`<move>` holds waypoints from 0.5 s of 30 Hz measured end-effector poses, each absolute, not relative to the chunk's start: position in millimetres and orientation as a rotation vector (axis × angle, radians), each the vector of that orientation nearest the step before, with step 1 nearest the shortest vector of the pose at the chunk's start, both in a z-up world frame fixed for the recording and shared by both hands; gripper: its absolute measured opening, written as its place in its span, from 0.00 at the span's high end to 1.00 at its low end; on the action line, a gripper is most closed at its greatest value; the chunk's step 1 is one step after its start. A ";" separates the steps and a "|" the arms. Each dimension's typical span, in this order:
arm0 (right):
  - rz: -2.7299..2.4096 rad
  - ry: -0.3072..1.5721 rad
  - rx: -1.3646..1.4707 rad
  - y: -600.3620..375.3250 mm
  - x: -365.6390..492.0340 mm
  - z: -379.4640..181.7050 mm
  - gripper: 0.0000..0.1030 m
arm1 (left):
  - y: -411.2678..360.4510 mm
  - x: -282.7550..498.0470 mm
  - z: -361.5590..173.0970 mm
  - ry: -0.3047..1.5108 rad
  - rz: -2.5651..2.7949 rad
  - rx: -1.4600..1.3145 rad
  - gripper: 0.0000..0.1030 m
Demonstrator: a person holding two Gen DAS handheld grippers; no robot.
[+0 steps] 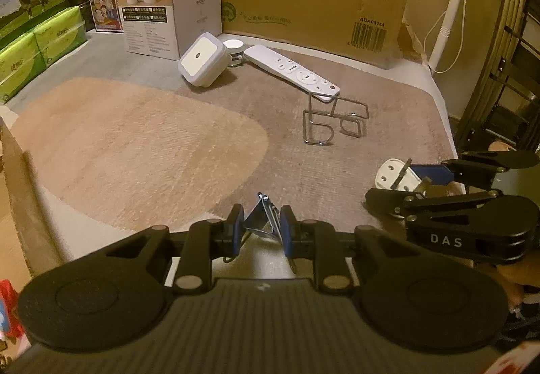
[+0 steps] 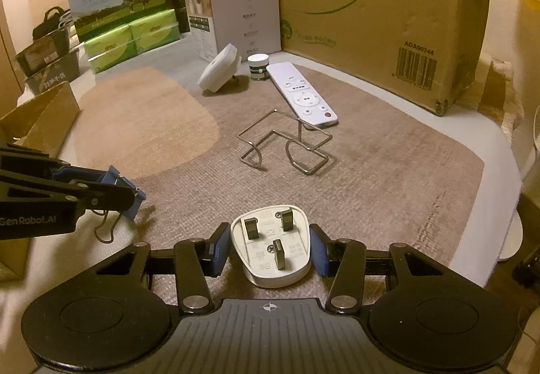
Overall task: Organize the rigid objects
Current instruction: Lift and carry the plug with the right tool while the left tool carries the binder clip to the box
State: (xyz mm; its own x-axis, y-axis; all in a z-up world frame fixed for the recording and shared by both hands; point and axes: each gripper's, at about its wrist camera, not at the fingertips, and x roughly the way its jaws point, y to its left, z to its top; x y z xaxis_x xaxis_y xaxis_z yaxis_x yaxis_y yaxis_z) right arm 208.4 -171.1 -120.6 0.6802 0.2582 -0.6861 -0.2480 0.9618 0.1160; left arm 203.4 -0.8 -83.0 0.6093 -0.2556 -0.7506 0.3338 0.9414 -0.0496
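Observation:
My left gripper [image 1: 261, 230] is shut on a small metal binder clip [image 1: 258, 222], held just above the brown rug. The right wrist view has this gripper [image 2: 133, 196] at the left, with the clip's wire handles [image 2: 104, 229] hanging below it. A white three-pin plug [image 2: 256, 261] lies pins up on the rug. My right gripper [image 2: 270, 249] is shut on it, a blue pad against each side. In the left wrist view the plug [image 1: 388, 171] and right gripper [image 1: 401, 183] are at the right.
Farther back lie a bent wire rack [image 2: 287, 144], a white remote [image 2: 302, 94], a small jar [image 2: 258, 67] and a tipped white night light [image 2: 219, 73]. A large cardboard box [image 2: 371, 9], a grey box [image 2: 243, 2] and green tissue packs [image 2: 131, 39] line the back. A small carton [image 2: 40, 117] stands left.

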 end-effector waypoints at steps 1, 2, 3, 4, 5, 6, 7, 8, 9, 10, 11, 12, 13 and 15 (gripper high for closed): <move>0.282 0.772 0.015 -171.4 206.7 -119.5 0.53 | -0.2 202.2 -81.7 0.850 -0.340 0.096 0.81; 0.281 0.773 0.019 -172.1 204.8 -118.4 0.53 | 0.4 200.4 -80.0 0.848 -0.339 0.094 0.81; 0.279 0.775 0.022 -172.4 202.9 -117.0 0.53 | 0.9 198.5 -78.0 0.846 -0.337 0.092 0.81; 0.278 0.775 0.026 -173.0 200.1 -115.0 0.53 | 1.4 196.6 -75.9 0.844 -0.334 0.091 0.81; 0.277 0.773 0.026 -172.9 197.5 -112.8 0.53 | 2.1 193.8 -73.4 0.842 -0.330 0.089 0.81; 0.278 0.771 0.027 -172.8 195.0 -110.4 0.53 | 2.8 191.0 -70.9 0.839 -0.328 0.086 0.81; 0.278 0.769 0.029 -172.7 191.9 -107.5 0.53 | 3.4 188.3 -68.2 0.836 -0.326 0.082 0.81; 0.279 0.767 0.032 -172.5 188.9 -104.7 0.53 | 4.2 184.8 -65.2 0.832 -0.324 0.077 0.81; 0.279 0.764 0.035 -172.3 185.1 -101.3 0.53 | 5.1 181.1 -62.4 0.828 -0.321 0.073 0.81; 0.280 0.759 0.036 -171.6 181.0 -97.9 0.53 | 5.8 177.7 -59.6 0.824 -0.317 0.071 0.81; 0.281 0.756 0.036 -170.8 177.8 -94.7 0.53 | 7.1 173.8 -56.5 0.820 -0.314 0.067 0.81; 0.284 0.754 0.039 -169.9 173.5 -91.0 0.53 | 8.5 169.7 -53.3 0.816 -0.311 0.062 0.81; 0.287 0.751 0.040 -168.3 169.4 -87.5 0.53 | 10.1 164.9 -50.0 0.812 -0.307 0.059 0.81; 0.294 0.743 0.038 -166.0 162.2 -80.6 0.53 | 13.0 155.6 -43.8 0.802 -0.300 0.055 0.81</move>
State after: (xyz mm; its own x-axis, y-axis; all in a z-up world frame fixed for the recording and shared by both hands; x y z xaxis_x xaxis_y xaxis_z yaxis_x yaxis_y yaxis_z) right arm 162.2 -166.0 -80.6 0.6977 0.2769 -0.6607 -0.2505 0.9583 0.1371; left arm 155.6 13.0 -43.8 0.6552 -0.2441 -0.7150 0.2854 0.9562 -0.0649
